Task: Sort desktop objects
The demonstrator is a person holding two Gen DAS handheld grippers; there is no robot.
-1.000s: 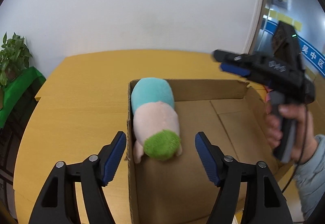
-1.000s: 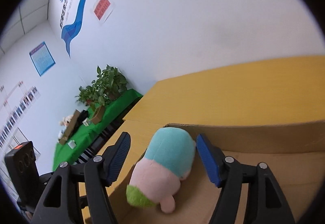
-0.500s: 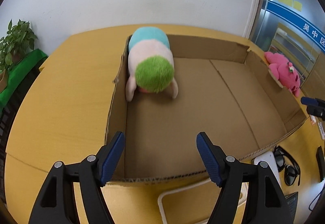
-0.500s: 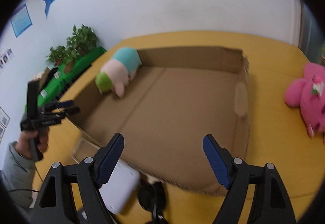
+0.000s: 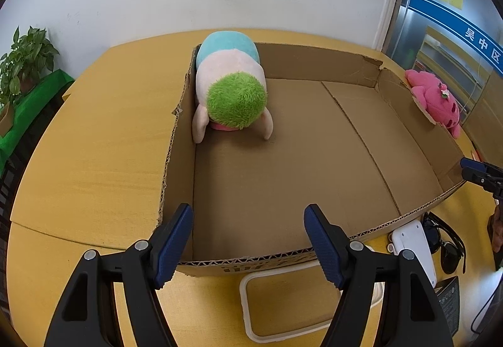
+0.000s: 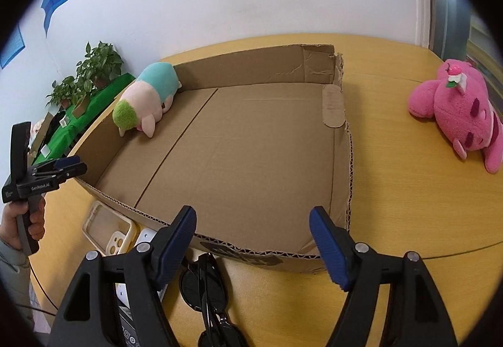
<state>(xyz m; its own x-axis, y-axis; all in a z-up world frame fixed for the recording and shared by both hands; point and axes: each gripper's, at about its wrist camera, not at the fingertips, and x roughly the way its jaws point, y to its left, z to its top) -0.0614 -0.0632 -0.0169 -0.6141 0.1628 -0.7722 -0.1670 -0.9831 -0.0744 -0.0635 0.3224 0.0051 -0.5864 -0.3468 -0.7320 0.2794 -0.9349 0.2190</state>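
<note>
A shallow open cardboard box point(image 5: 314, 155) point(image 6: 339, 139) lies on the yellow table. A plush with a green head, pink body and teal back point(image 5: 231, 86) point(image 6: 144, 98) lies in the box's far left corner. A pink plush point(image 5: 435, 100) point(image 6: 462, 111) lies on the table right of the box. My left gripper point(image 5: 248, 240) is open and empty above the box's near edge. My right gripper point(image 6: 253, 240) is open and empty at the near edge, above black sunglasses point(image 6: 207, 290).
By the box's near edge lie a clear phone case point(image 5: 283, 300) point(image 6: 107, 227), a white device point(image 5: 415, 246), the sunglasses point(image 5: 446, 243) and a dark packet point(image 5: 449, 303). Potted plants point(image 6: 94, 70) stand on a green surface at the left.
Both grippers have pulled back from the green-headed plush to the box's near edge. The plush stays in the box corner. The pink plush and small desk items have come into view.
</note>
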